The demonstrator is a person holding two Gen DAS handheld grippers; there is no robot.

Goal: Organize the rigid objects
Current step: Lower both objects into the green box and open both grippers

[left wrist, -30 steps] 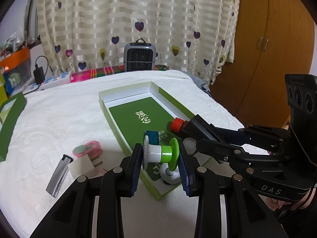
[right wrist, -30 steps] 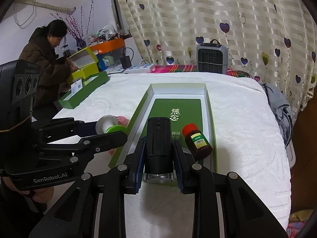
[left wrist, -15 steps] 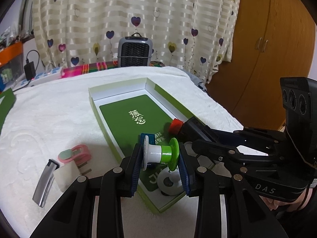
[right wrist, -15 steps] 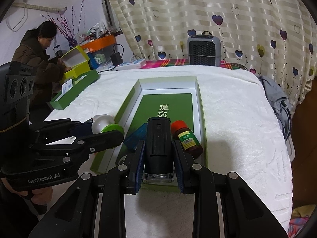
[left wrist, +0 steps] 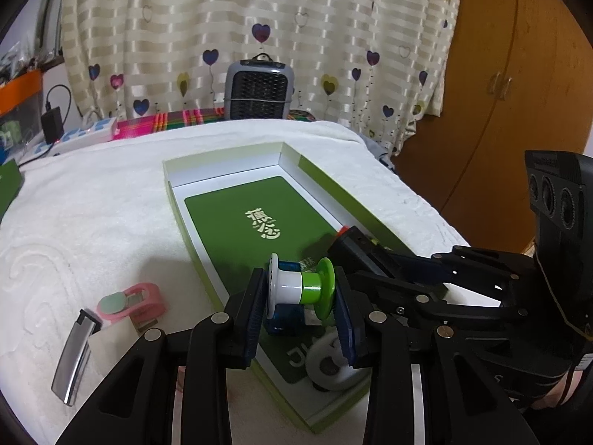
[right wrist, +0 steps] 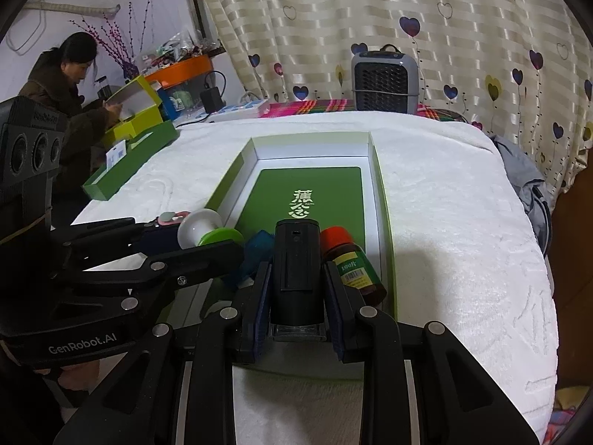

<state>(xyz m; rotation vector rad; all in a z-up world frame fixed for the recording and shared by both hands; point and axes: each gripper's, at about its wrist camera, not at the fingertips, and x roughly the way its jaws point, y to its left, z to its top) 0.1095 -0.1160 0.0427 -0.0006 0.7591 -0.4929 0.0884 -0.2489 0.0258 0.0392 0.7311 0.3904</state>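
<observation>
An open green box [left wrist: 370, 218] [right wrist: 383, 193] with a white inner wall lies on the white blanket. My left gripper [left wrist: 301, 291] is shut on a white and green spool [left wrist: 302, 288], held crosswise over the box's near left part. My right gripper [right wrist: 296, 289] is shut on a black rectangular device [right wrist: 296, 267] over the box's near end. Inside the box lie a brown bottle with a red cap [right wrist: 352, 263], a blue piece [right wrist: 255, 252] [left wrist: 285, 319] and a white round disc [left wrist: 330, 367]. The right gripper's fingers [left wrist: 393, 270] reach into the left wrist view beside the spool.
On the blanket left of the box lie a pink clip [left wrist: 129, 300] and a silver lighter [left wrist: 76, 356]. A second green box lid [right wrist: 129, 159] sits at the far left edge, by a seated person [right wrist: 70, 85]. A grey heater [left wrist: 259, 89] stands behind the bed; a wooden wardrobe [left wrist: 519, 74] is at right.
Both grippers have moved forward and slightly down over the box with their objects still held. The box and its contents look nearer and larger in both views.
</observation>
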